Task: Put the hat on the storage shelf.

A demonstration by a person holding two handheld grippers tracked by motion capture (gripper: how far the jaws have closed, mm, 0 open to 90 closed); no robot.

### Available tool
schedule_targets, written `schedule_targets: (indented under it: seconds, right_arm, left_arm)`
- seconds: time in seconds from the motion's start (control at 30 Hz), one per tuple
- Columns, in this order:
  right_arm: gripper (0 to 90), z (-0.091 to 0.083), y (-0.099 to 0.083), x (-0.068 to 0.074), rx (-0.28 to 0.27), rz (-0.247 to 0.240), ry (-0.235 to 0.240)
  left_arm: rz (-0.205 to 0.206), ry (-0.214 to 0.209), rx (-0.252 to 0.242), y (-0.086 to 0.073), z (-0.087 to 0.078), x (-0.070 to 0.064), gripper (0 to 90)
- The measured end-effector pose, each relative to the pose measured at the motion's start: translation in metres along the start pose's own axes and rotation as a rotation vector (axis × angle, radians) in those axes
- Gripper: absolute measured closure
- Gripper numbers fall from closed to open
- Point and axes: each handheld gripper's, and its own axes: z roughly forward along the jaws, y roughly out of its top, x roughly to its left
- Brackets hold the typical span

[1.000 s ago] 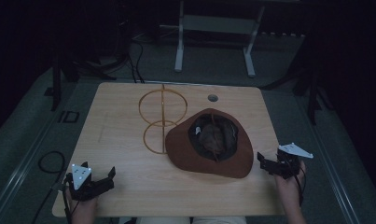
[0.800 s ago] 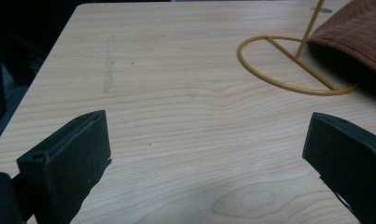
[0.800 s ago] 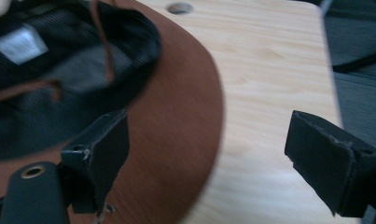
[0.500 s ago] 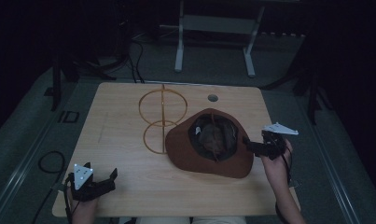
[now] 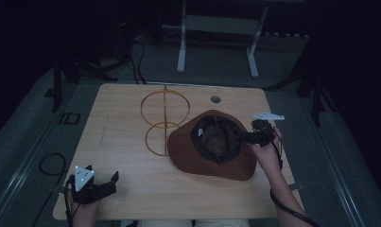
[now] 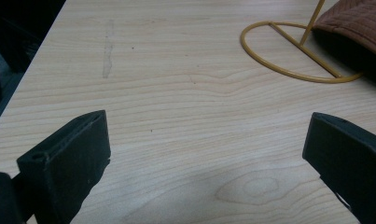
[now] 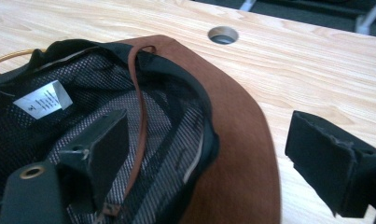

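A dim lab or studio: one light wooden table (image 5: 131, 142) with a cable grommet hole (image 5: 215, 99), loose floor cables (image 5: 131, 52) (black) and metal stand legs (image 5: 216, 42).

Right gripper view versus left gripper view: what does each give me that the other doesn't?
Right gripper view alone: the hat's mesh lining, its white label, a brown leather cord and the table's round hole, with the right hand-held gripper open, one jaw inside the crown and one outside the brim. Left gripper view alone: the flat ring base of the yellow wire stand and the open left hand-held gripper over bare wood. Shared: the brown hat and the wooden table.
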Motion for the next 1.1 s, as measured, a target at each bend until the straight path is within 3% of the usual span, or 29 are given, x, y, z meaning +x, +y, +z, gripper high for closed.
schedule_targets:
  seconds: [0.17,0.7,0.77,0.83,0.97,1.1]
  right_arm:
    - [13.4,0.024,0.005,-0.001,0.049,-0.009,0.000]
    - [17.4,0.077,0.007,-0.005,0.162,0.012,-0.005]
    - [17.4,0.083,0.006,-0.003,0.184,0.004,-0.014]
    - [24.8,0.087,0.004,0.000,0.203,-0.017,-0.032]
    - [28.9,0.094,0.001,0.001,0.230,-0.031,-0.054]
    - [36.0,0.100,-0.004,0.006,0.268,-0.069,-0.112]
  left_arm:
    - [0.000,-0.002,0.004,0.000,0.000,0.001,1.4]
    - [-0.002,-0.006,0.016,-0.001,0.001,0.000,1.4]
    - [0.002,-0.008,0.021,-0.001,0.001,0.000,1.4]
    - [0.004,-0.007,0.027,-0.001,0.001,-0.001,1.4]
    - [0.004,-0.013,0.040,-0.002,0.002,-0.002,1.4]
    - [0.016,-0.011,0.039,-0.002,0.001,-0.003,1.4]
